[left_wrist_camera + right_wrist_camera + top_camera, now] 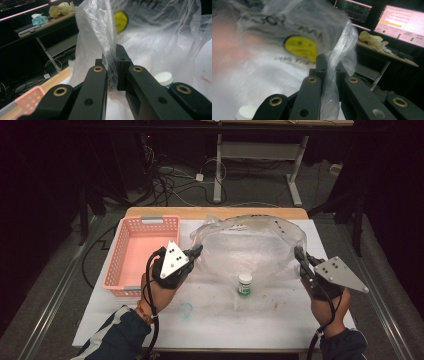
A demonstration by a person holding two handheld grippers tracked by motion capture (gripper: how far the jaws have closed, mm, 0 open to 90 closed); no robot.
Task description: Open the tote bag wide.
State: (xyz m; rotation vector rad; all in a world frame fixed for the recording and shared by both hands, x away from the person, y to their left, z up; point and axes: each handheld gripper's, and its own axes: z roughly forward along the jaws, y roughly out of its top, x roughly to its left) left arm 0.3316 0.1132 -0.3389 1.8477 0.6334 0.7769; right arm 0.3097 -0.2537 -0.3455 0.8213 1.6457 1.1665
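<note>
Two grippers pinched one clear plastic bag: the left gripper clamped its left edge, the right gripper its right. Between them, a small white-lidded jar stood under the raised film. Beside the left gripper, the pink basket held nothing.

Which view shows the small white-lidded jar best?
The high view: the jar stands upright on the table, whole, with white lid and green label, in front of the plastic bag. The left gripper view catches just its lid behind the black fingers. The right gripper view shows a blurred white sliver at the bottom edge.
</note>
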